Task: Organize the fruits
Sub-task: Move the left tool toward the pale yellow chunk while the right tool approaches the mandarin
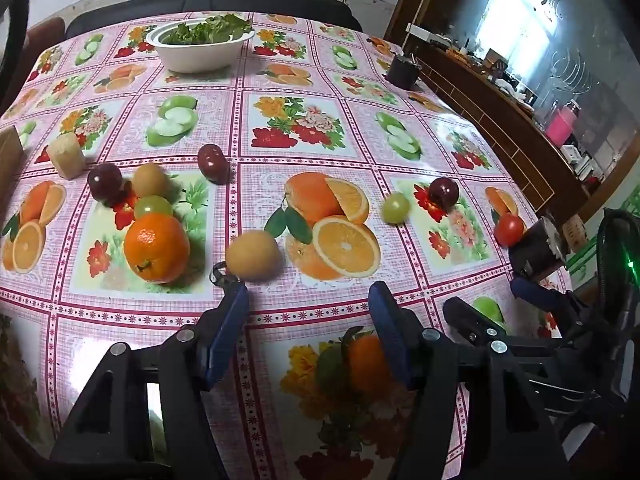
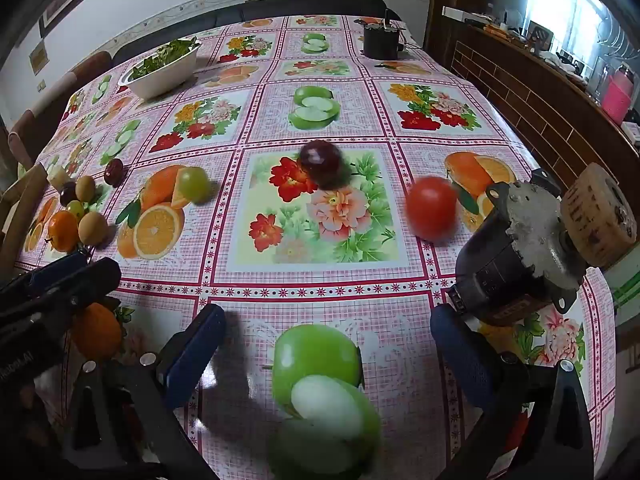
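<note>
While both claws are hovering over the tablecloth (image 1: 224,120) released and grasping nothing, the left gripper (image 1: 306,292) is facing a tan fruit (image 1: 253,255) beside the orange (image 1: 156,247), and the right gripper (image 2: 326,320) is facing a tomato (image 2: 431,208) and plum (image 2: 320,159).

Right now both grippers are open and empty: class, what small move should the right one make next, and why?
Probably ease the right gripper forward toward the tomato. It lies alone near the table's right edge, far from the fruit cluster around the orange, and the jaws stand open, holding nothing.
</note>
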